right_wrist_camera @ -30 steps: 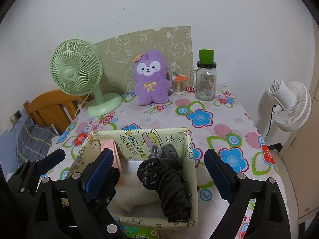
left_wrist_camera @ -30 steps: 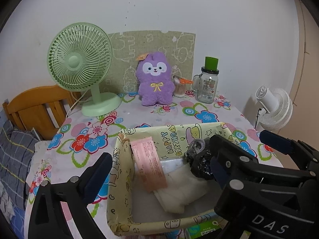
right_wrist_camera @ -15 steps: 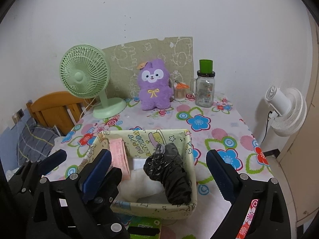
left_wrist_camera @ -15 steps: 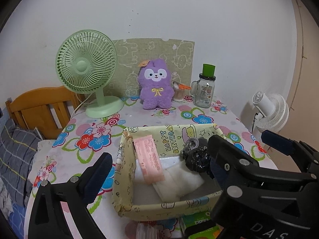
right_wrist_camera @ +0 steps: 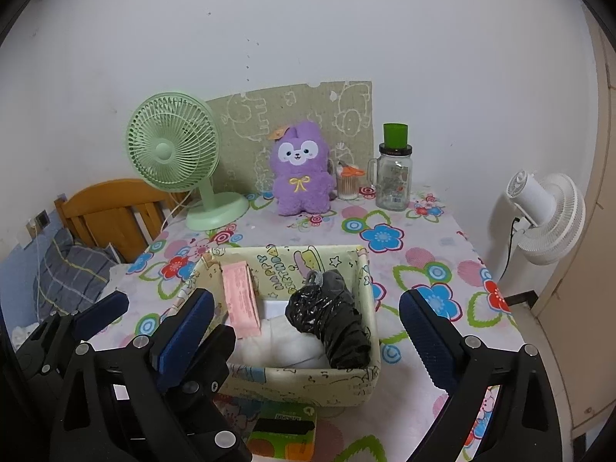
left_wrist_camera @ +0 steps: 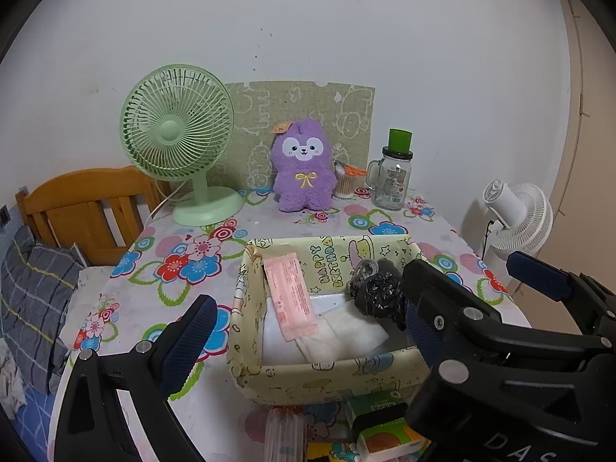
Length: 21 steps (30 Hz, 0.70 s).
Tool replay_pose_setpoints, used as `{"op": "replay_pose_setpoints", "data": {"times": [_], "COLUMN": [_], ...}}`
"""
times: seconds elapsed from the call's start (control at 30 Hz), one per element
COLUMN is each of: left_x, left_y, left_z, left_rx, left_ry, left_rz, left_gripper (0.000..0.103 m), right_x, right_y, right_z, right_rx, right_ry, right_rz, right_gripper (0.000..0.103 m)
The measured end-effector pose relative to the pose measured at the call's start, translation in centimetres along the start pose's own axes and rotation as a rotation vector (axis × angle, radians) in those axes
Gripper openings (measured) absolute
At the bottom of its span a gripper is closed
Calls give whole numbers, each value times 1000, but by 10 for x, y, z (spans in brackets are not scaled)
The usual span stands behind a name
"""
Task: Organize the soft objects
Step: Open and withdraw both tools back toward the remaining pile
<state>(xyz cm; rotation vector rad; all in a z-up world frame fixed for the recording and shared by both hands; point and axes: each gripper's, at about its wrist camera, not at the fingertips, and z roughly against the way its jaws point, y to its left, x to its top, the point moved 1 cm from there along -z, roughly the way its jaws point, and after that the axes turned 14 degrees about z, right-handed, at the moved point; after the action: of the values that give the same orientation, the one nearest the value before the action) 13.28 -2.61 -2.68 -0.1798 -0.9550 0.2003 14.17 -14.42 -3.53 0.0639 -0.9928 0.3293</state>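
A yellow cartoon-print box (left_wrist_camera: 327,377) (right_wrist_camera: 300,383) sits on the flowered tablecloth. Leaning on its left wall is a pink packet (left_wrist_camera: 292,300) (right_wrist_camera: 240,304). A white soft pack (left_wrist_camera: 338,335) (right_wrist_camera: 285,342) lies on the bottom, and a black plastic bundle (left_wrist_camera: 375,288) (right_wrist_camera: 331,319) rests against the right wall. A purple plush toy (left_wrist_camera: 302,165) (right_wrist_camera: 300,171) stands upright at the back of the table. My left gripper (left_wrist_camera: 304,331) and right gripper (right_wrist_camera: 302,329) hover side by side, near the box's front edge. Both are open and hold nothing.
A green desk fan (left_wrist_camera: 177,134) stands back left; a glass jar with a green lid (left_wrist_camera: 392,181) and a cotton swab cup (right_wrist_camera: 348,183) stand back right. A green packet (right_wrist_camera: 285,427) lies in front of the box. A wooden chair (left_wrist_camera: 88,200) is at left, a white fan (left_wrist_camera: 516,219) at right.
Both grippers have drawn back from the box, which now looks smaller and farther. The packets in front of it have come into view. The jaws stayed open.
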Motion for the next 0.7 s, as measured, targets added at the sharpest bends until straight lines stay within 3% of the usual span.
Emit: {"op": "replay_pose_setpoints", "data": {"times": [0.7], "left_x": [-18], "left_y": [0], "left_z": [29], "left_rx": [-12], "left_ry": [-15], "left_rz": [-5], "left_gripper": [100], "right_x": [-17], "right_y": [10], "right_z": [34], "right_rx": [-29], "right_ry": [-22], "right_rz": [10], "right_gripper": [98]}}
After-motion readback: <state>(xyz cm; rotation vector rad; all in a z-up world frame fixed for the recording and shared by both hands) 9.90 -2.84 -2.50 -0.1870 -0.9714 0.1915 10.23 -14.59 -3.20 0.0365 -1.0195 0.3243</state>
